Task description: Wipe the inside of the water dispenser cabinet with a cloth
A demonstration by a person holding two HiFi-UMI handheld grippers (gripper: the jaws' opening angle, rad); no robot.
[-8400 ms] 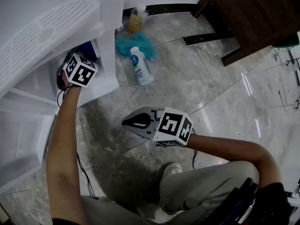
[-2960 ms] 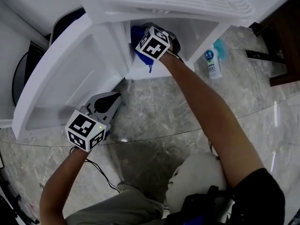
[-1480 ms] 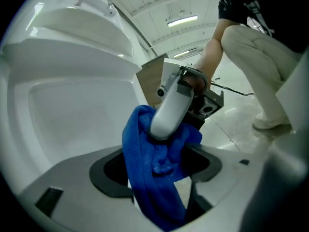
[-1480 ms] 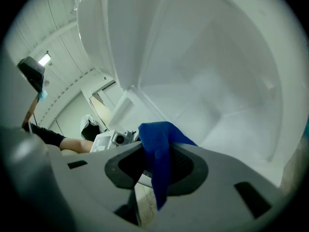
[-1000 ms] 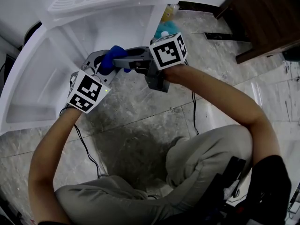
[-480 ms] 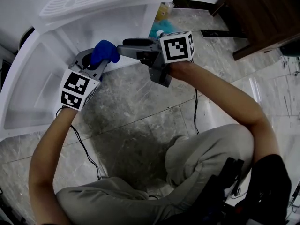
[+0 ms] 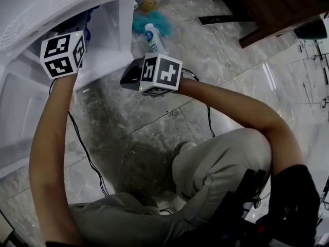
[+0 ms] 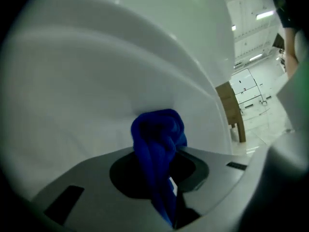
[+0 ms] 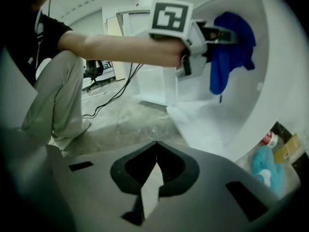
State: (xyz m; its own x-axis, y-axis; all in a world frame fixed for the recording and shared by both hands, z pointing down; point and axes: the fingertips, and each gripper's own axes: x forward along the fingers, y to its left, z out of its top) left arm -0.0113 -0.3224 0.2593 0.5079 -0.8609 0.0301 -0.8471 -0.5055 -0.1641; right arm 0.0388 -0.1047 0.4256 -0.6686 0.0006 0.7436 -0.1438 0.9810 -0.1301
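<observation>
My left gripper point(image 8: 164, 153) clamps the blue cloth point(image 8: 157, 132) inside the cabinet point(image 8: 96, 71); my right gripper point(image 9: 157, 145) is closed and empty. Next, I'd press the cloth against the wall and sweep.

floor point(image 7: 231, 71): grey marble, glossy | furniture point(image 7: 272, 4): dark wood, top right

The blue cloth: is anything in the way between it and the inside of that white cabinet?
Nothing visible. The left gripper holds the blue cloth inside the open cabinet, with only its bare white inner wall ahead. The right gripper is shut, empty and outside it.
</observation>
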